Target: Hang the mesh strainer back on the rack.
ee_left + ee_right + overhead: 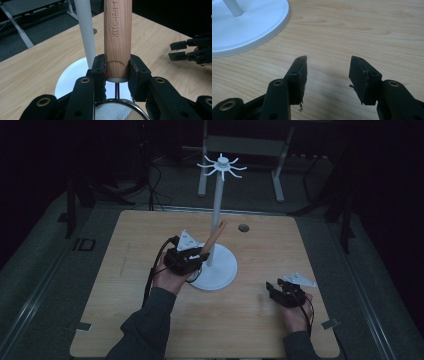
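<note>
My left gripper [197, 256] [117, 67] is shut on the round wooden handle [215, 237] [117, 37] of a small metal mesh strainer [117, 111]. The handle points up and away, leaning close beside the white pole [218, 210] [86, 32] of a hook stand. That stand has a round white base [220, 275] [67, 77] [249, 25] and a ring of hooks [221, 166] on top. My right gripper [271, 287] [328, 67] [177, 51] rests low over the table at the right, open, with nothing between its jaws.
The wooden table [150, 310] has a small round cable hole [243, 227] behind the stand. A grey desk frame [240, 145] stands on the floor beyond the far edge. Cables trail from both grippers toward the person.
</note>
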Tool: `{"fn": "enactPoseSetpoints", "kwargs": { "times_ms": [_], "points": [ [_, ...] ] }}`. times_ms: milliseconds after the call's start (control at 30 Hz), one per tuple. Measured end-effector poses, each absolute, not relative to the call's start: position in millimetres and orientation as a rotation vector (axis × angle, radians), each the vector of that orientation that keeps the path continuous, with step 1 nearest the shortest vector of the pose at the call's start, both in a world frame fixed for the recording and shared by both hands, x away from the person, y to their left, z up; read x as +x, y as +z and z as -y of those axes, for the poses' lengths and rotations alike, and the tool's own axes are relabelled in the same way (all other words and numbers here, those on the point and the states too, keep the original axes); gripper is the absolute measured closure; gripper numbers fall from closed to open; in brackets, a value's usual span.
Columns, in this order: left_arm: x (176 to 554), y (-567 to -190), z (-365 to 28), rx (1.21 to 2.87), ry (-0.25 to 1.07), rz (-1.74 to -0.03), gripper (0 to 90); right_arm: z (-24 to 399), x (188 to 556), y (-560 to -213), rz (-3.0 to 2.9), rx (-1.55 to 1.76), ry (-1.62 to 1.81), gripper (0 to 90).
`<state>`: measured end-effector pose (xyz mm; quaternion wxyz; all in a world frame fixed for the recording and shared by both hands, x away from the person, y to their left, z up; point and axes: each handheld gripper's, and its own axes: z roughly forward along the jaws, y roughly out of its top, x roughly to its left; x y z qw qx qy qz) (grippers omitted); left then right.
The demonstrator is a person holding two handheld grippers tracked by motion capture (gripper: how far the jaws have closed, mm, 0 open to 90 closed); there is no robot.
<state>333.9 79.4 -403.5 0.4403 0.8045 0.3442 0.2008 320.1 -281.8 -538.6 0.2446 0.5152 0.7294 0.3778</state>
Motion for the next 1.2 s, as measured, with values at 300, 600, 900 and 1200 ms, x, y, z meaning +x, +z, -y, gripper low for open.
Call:
{"fn": "enactPoseSetpoints", "kwargs": {
  "times_ms": [300,600,900,1200],
  "points": [
    [333,-398,-82,1.929,0.523,-0.875,69.9,282,320,-539,-1.990,1.413,1.031,48.3],
    [332,-395,-86,1.892,0.531,-0.886,69.9,282,320,-540,-1.993,1.410,1.027,48.3],
    [331,-391,-87,1.841,0.540,-0.887,69.9,282,320,-541,-1.993,1.415,1.024,48.3],
    [330,-388,-87,1.799,0.553,-0.895,69.9,284,320,-540,-1.988,1.416,1.024,48.3]
  ]
}}
